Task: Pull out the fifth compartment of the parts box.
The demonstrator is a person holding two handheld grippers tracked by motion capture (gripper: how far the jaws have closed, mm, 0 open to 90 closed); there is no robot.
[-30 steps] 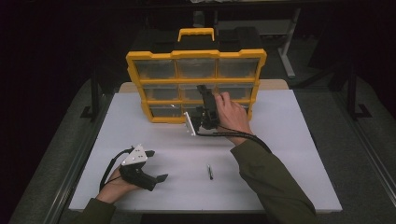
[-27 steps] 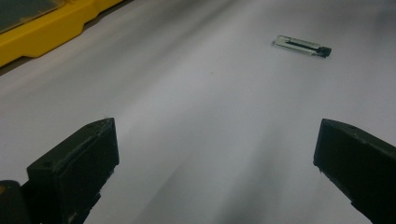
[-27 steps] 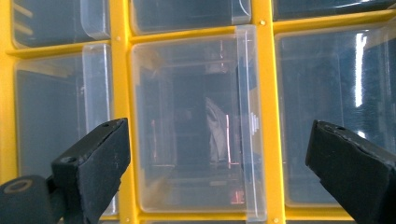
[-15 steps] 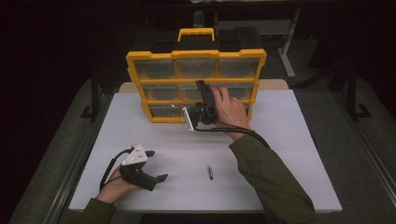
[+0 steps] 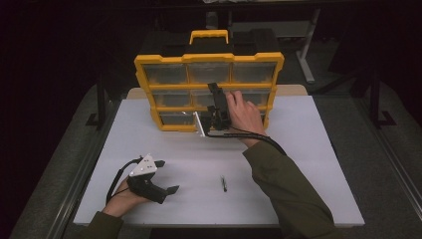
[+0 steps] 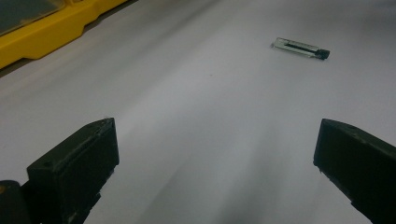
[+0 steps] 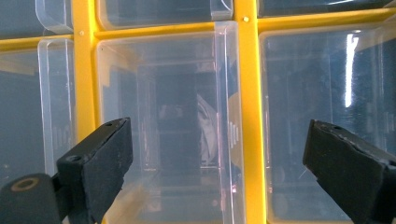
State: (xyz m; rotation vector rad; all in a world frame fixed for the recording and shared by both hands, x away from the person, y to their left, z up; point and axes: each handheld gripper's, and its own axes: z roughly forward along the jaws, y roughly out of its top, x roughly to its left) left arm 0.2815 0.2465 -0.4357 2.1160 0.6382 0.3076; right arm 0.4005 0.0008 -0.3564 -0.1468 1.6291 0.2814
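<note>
Yellow-framed organizer (image 5: 209, 89) stands upright at the table's far edge; the right gripper (image 7: 215, 158), jaws spread before its clear drawer (image 7: 163, 126), could tip it if pushed.

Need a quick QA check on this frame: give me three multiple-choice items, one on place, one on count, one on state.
1. Where does the small dark part lie?
A. on the table between the two arms
B. inside a drawer
C. in the left gripper

2. How many drawers across is the top row of the organizer?
A. two
B. three
C. five

3. How do the right gripper's jaws stand?
A. shut on a drawer
B. shut on nothing
C. open, facing a clear drawer

Answers:
1 A: the high view shows it on the bare white table, apart from the left gripper.
2 B: three clear fronts sit side by side under the yellow handle.
3 C: the right gripper view shows both jaws wide apart before the clear drawer, gripping nothing.
</note>
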